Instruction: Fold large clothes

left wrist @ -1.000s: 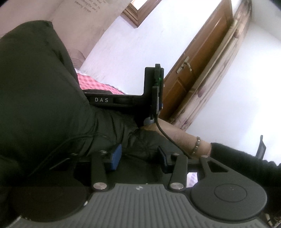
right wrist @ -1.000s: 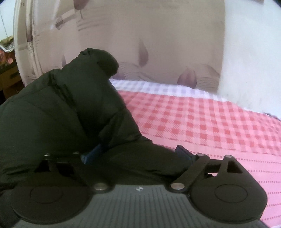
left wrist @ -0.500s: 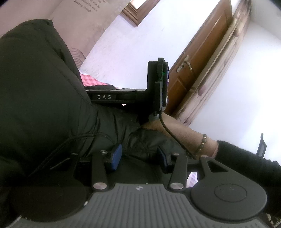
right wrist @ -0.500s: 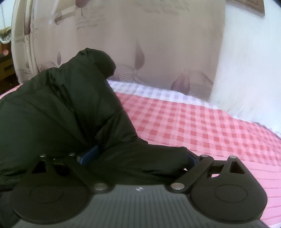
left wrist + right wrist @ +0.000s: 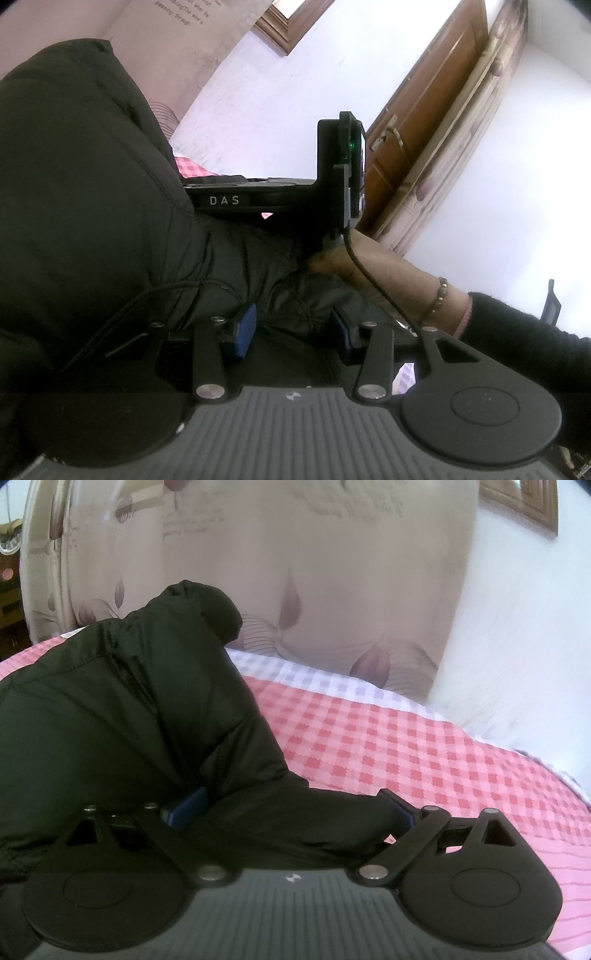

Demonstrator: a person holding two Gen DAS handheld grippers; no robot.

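Note:
A big black puffy jacket (image 5: 110, 720) is heaped on a pink checked bedsheet (image 5: 406, 746). My right gripper (image 5: 291, 810) stands open and very wide. A thick fold of the jacket's near edge lies between its blue pads (image 5: 184, 808) without being squeezed. In the left wrist view the jacket (image 5: 92, 221) fills the left half. My left gripper (image 5: 292, 328) is shut on a bunched fold of it. Just beyond that, a bare hand (image 5: 369, 266) with a bead bracelet holds the right tool's black body (image 5: 295, 201), whose fingertips are hidden behind the jacket.
A padded headboard (image 5: 295, 590) with a leaf print rises behind the bed, with a white wall (image 5: 517, 646) to its right. The left wrist view shows a brown wooden door (image 5: 424, 122) and a dark sleeve (image 5: 524, 339) at the right edge.
The right jaws have spread a little wider around the jacket fold, and the right view has tilted slightly. The left gripper keeps its hold and has not moved.

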